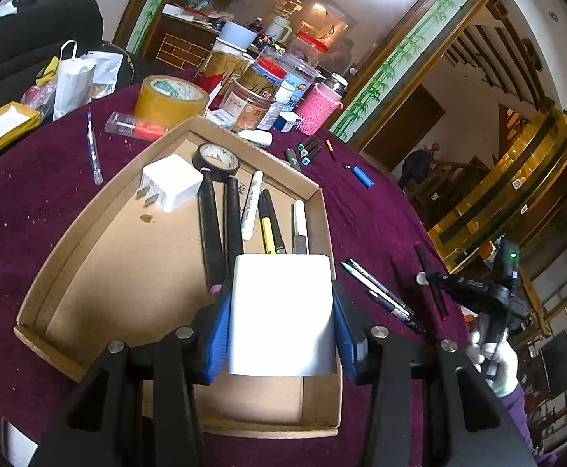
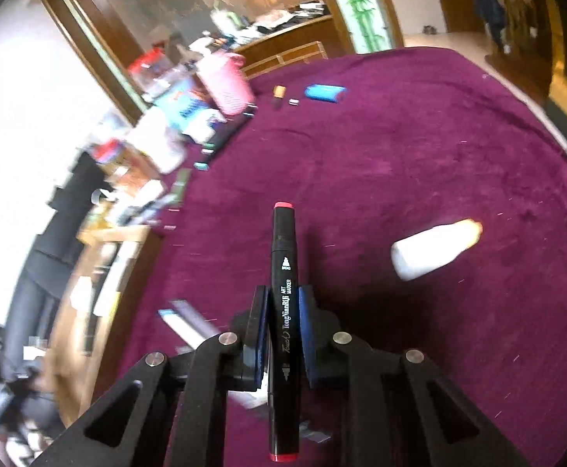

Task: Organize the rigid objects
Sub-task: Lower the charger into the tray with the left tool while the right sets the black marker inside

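the white block (image 1: 281,311) sits clamped between the blue pads of the left hand-held gripper (image 1: 281,323), held over the near right part of the cardboard tray (image 1: 89,229). the right hand-held gripper (image 2: 283,323) is closed tight on a black art marker (image 2: 283,311) with red ends, carried above the purple tabletop (image 2: 400,155).

this looks like the gathering step: both pieces are in hand and not yet set down. the next move probably calls for lowering the block onto bare cardboard toward 9 o'clock, then laying the marker along the pens (image 1: 270,218) at 12 o'clock of the block.

in the tray, a white charger (image 1: 170,186) and a roll of black tape (image 1: 216,159) lie at 11 o'clock, with two black handles (image 1: 221,229) running close beside the block, which could crowd the drop. loose pens (image 1: 380,292) lie on the cloth at 3 o'clock, outside the tray. a white bottle (image 2: 435,249) lies at 2 o'clock of the marker, blurred.
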The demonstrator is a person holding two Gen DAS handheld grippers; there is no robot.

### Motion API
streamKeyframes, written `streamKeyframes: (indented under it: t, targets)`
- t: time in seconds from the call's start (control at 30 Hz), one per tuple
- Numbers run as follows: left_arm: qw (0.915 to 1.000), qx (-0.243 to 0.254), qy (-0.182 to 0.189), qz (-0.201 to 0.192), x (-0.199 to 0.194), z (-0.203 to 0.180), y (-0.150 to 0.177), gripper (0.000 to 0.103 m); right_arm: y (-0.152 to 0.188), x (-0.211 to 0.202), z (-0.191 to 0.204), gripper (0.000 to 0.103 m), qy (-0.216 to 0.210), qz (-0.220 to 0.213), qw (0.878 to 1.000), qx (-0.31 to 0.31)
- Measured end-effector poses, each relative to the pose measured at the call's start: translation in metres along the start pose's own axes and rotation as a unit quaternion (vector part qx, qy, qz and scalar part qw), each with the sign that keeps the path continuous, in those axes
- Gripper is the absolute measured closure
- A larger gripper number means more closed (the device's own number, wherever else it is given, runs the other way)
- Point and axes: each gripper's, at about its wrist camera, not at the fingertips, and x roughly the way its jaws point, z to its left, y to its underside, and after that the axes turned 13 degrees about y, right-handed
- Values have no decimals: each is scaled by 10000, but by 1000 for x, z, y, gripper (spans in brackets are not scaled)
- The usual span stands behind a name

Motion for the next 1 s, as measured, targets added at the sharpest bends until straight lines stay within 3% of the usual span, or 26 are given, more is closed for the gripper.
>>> streamKeyframes:
  t: [0.17, 0.27, 0.43, 0.77, 1.0]
  targets:
    - [10000, -6, -41, 66, 5, 0, 1, 58, 8, -17, 36, 87, -717, 122, 9973, -72]
    - [9994, 107, -251, 210, 13, 2, -3, 58, 12, -16, 67, 86, -1150, 337, 9927, -150]
    - [9960, 268, -649, 548, 29, 8, -10, 58, 25, 1, 130, 86, -1470, 701, 9853, -519]
    - [9848, 374, -1436, 906, 35, 38, -29, 58, 51, 44, 219, 86, -1443, 1282, 9751, -1089]
    - [9819, 381, -1519, 1067, 43, 55, -35, 56, 58, 75, 240, 86, -1104, 1535, 9777, -915]
